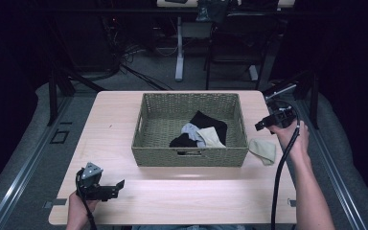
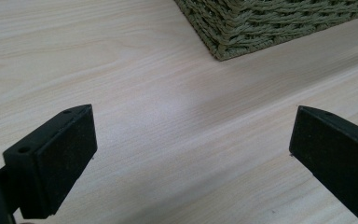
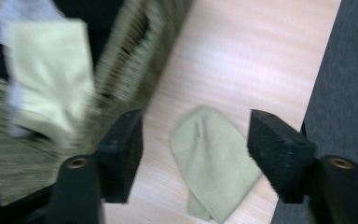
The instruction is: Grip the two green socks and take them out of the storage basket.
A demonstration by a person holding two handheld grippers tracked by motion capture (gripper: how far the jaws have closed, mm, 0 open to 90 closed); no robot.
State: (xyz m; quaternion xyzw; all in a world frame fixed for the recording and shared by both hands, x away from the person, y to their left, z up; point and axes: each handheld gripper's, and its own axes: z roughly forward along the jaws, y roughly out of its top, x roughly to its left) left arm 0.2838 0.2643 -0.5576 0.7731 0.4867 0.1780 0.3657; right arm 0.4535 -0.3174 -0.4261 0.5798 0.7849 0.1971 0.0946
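While the left claw (image 1: 117, 184) idles released on the table (image 1: 196, 191), the right claw (image 3: 193, 154) hangs released above the pale green sock (image 3: 214, 163), which lies flat on the table just right of the woven basket (image 1: 189, 157). To do this well, I'd say: drop straight down, straddle the cloth's middle, pinch deep enough to gather fabric, then lift clear of the rim and join the socks inside (image 1: 201, 134).

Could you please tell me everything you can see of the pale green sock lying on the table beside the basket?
The pale green sock is a small, soft knitted piece, lying flat and slightly folded on the light wooden table, just right of the woven basket and apart from it. Nothing grips it: the right hand-held gripper hovers above it with jaws open, not touching.
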